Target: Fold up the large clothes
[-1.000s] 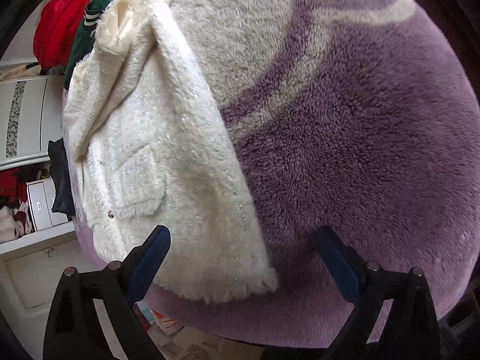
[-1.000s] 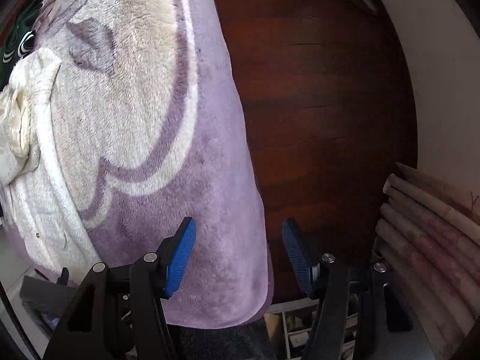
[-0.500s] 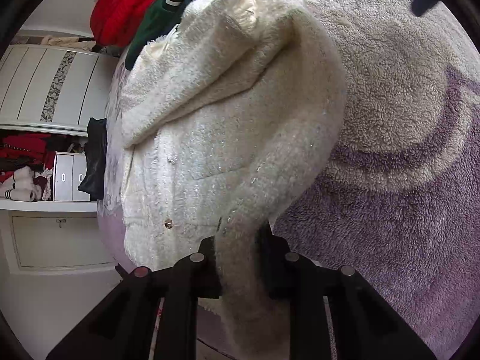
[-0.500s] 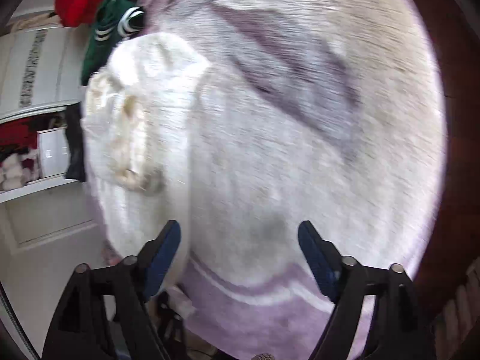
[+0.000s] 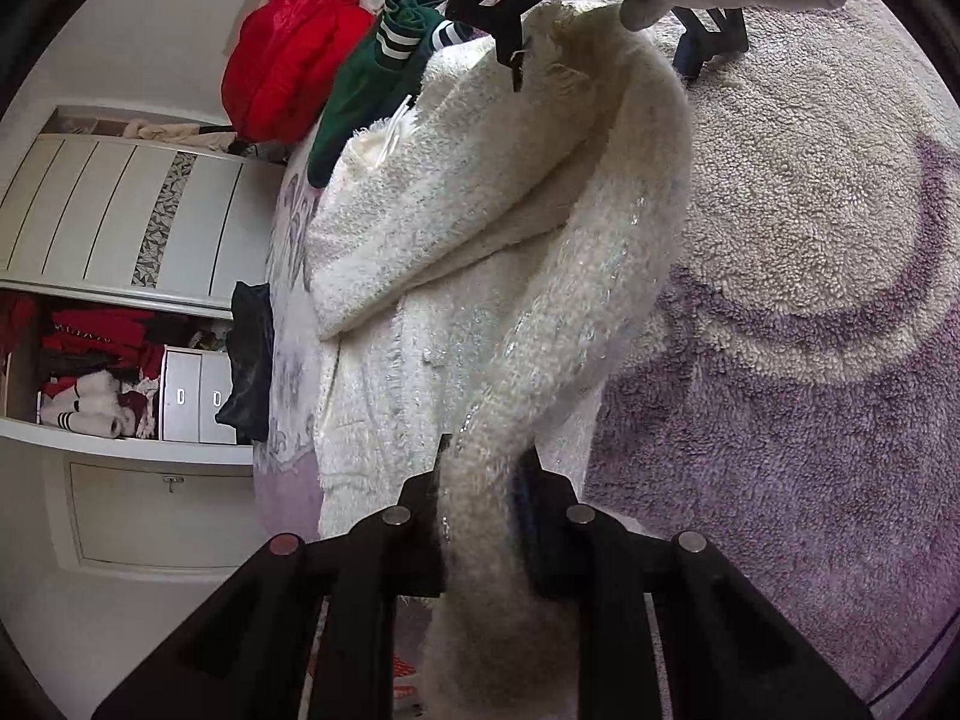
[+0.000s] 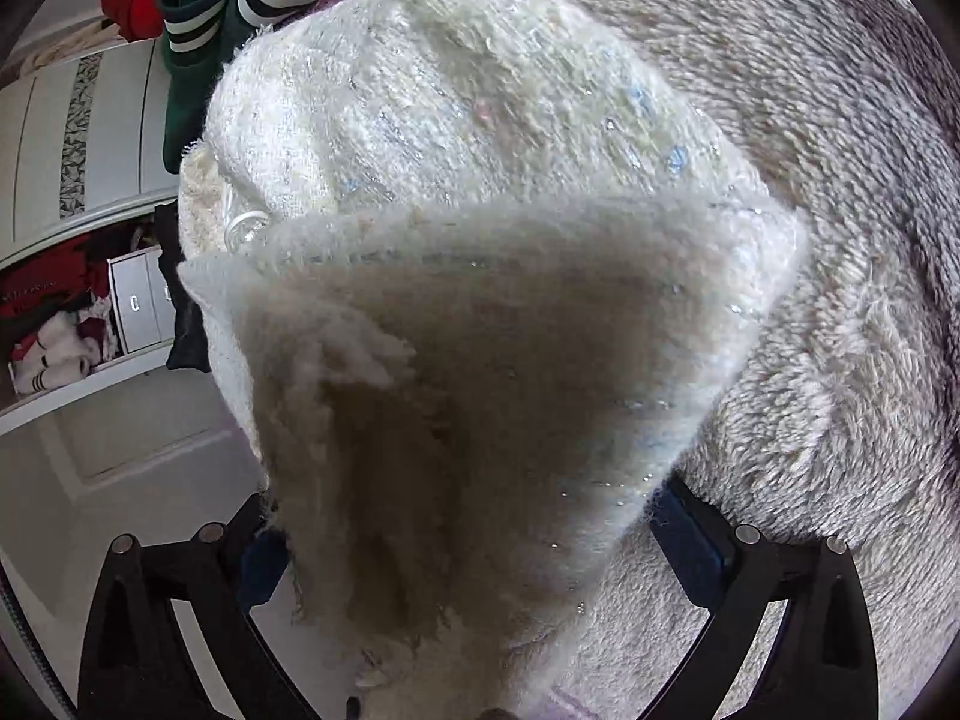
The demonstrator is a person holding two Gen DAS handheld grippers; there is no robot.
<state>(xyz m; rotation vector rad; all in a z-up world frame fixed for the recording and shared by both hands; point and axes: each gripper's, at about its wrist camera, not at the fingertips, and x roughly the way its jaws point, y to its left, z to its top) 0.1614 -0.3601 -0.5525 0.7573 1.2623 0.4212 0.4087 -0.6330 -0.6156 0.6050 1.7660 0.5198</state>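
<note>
The left hand-held gripper (image 5: 480, 492) is pinched narrow on a raised edge of the fluffy white coat (image 5: 456, 240), the fabric rising in a thick band from between its black fingers. The rest of the coat lies spread on the purple and cream plush blanket (image 5: 780, 330), a folded flap lying across its far part. At the far end the right hand-held gripper (image 5: 600, 18) meets the coat's top edge; in its own view the fingers (image 6: 684, 546) stand wide, with a bunched fold of the coat (image 6: 480, 300) filling the space between them, and whether they press on it cannot be told. Beyond the coat, at the far left, a green garment with white stripes (image 5: 372, 78) and a red garment (image 5: 288, 54) lie heaped. To the left stands a white wardrobe (image 5: 108, 210) with a shelf of clothes (image 5: 90, 372) beneath it.
</note>
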